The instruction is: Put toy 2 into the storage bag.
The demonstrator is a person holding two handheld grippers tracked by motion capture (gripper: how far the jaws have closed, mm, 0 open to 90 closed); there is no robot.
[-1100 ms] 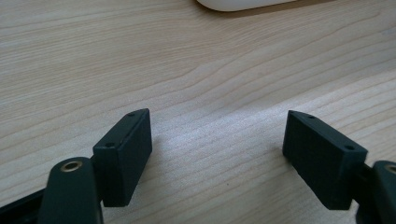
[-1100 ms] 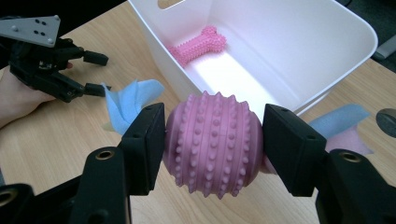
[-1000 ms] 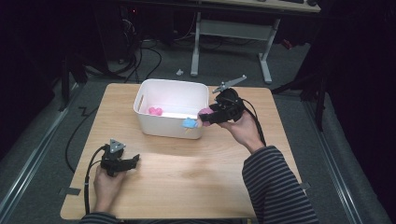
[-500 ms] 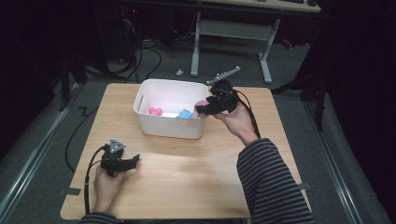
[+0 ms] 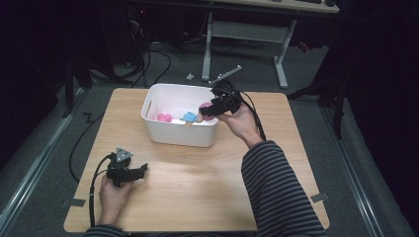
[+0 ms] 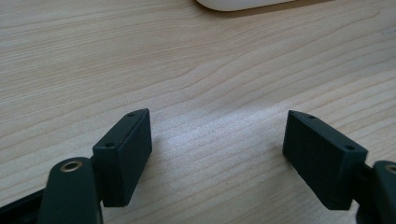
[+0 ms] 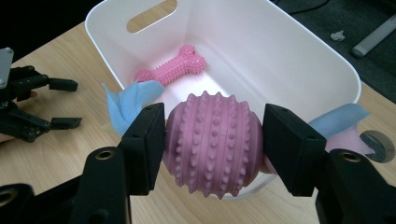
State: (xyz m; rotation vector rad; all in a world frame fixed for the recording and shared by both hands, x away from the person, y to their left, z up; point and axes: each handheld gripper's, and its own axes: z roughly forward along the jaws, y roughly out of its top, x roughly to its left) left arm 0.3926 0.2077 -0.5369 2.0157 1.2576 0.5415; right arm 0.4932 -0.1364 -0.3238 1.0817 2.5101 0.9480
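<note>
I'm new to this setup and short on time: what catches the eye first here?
The knobbly pink ball, clamped in the right tool above the near rim of the white bin. Inside the bin lies a pink bone toy. The left tool rests open on the wooden table.

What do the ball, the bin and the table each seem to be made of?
Ball: probably soft rubber, matte mauve, moulded studs.
Bin: likely plastic, smooth white, thin walls, moulded handle slot.
Table: wood or wood-look laminate, pale grain lines.
</note>
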